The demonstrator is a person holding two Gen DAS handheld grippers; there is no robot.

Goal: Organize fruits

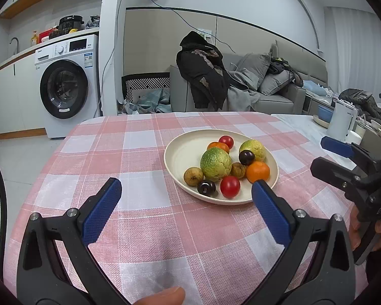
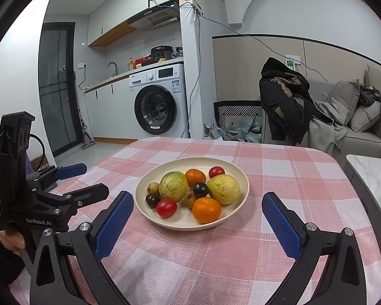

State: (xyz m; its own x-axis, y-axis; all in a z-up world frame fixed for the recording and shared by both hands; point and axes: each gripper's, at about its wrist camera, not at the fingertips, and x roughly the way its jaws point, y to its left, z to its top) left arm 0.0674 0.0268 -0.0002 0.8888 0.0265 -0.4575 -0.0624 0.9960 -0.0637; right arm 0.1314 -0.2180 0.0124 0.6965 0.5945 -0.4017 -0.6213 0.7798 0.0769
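Right wrist: plate (image 2: pixel 165 222) of fruits ahead of hand-held gripper (image 2: pixel 198 212).

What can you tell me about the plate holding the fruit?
The plate is round, shallow and cream-coloured, with a matte look and a low raised rim. It sits flat on the pink checked tablecloth, near the table's middle. All the fruit rests inside it, clustered toward one side, leaving part of its floor bare. Neither gripper touches it.
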